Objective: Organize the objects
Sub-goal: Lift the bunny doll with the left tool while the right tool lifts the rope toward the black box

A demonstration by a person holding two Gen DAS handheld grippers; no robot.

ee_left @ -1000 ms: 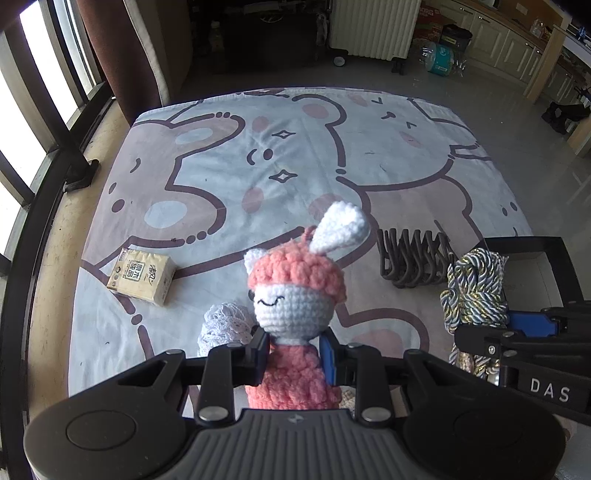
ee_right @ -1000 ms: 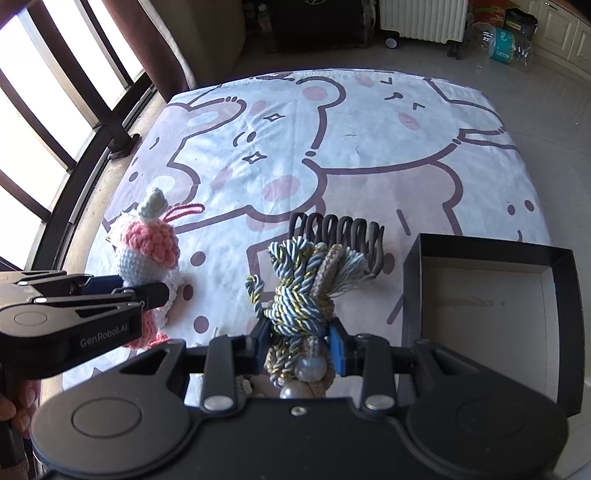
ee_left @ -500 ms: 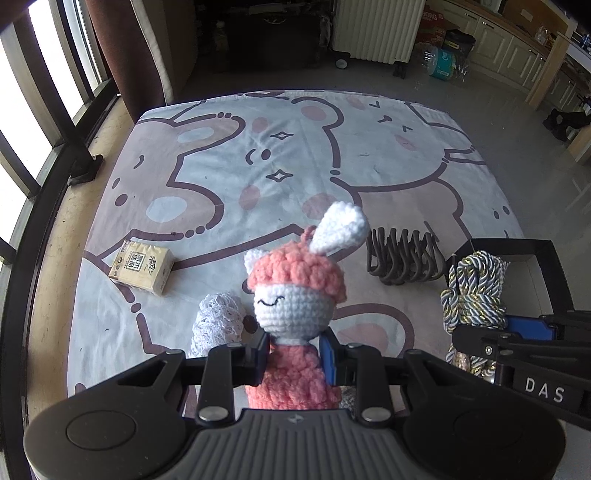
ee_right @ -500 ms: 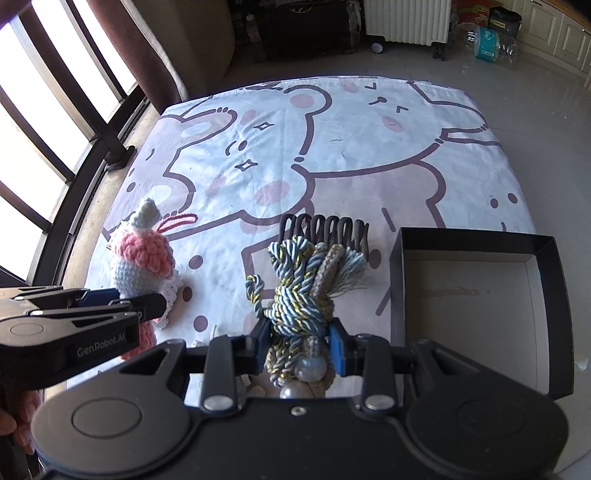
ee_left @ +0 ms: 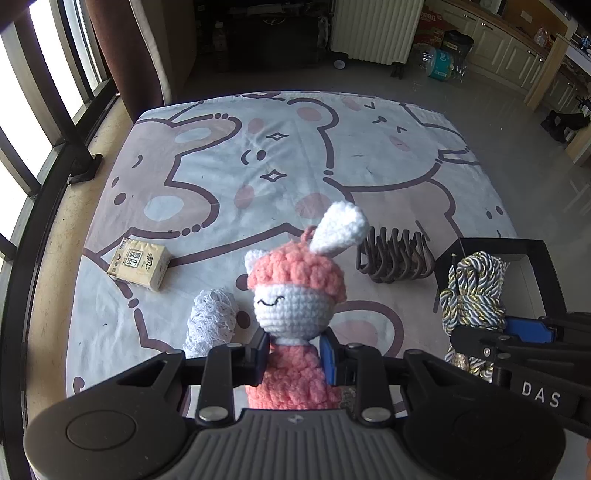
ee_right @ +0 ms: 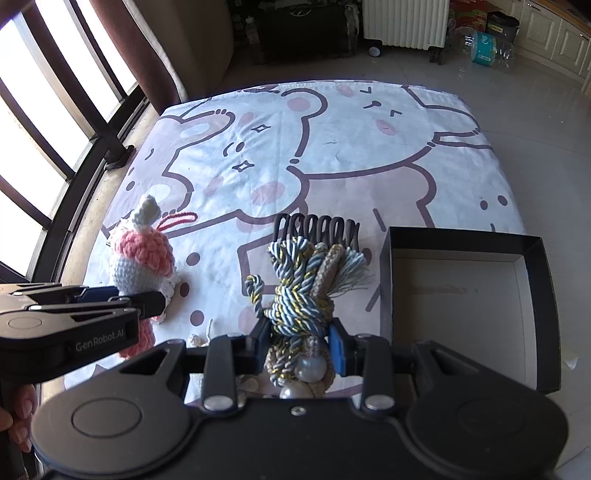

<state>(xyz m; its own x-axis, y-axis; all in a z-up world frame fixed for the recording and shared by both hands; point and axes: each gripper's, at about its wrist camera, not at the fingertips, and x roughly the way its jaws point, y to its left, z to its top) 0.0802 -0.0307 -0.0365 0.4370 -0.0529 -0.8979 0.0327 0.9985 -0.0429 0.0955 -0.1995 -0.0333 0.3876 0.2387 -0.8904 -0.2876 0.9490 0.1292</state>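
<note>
My left gripper (ee_left: 294, 350) is shut on a pink and white crochet bunny doll (ee_left: 295, 291), held upright above the bear-print cloth; the doll also shows in the right wrist view (ee_right: 142, 258). My right gripper (ee_right: 299, 343) is shut on a blue, white and gold twisted cord bundle (ee_right: 299, 291) with pearl beads, which also shows in the left wrist view (ee_left: 472, 291). An open black box (ee_right: 461, 240) lies on the right, beside the cord bundle. A dark claw hair clip (ee_left: 395, 254) lies on the cloth between the grippers.
A tissue pack (ee_left: 139, 263) lies at the left of the cloth and a white lace item (ee_left: 210, 317) lies near the doll. Window bars and a curtain stand at the left. A radiator (ee_left: 373, 29) stands on the floor beyond the cloth.
Both grippers have risen and drawn back a little with their loads. In the right wrist view the black box sits further left and more of its inside shows.
</note>
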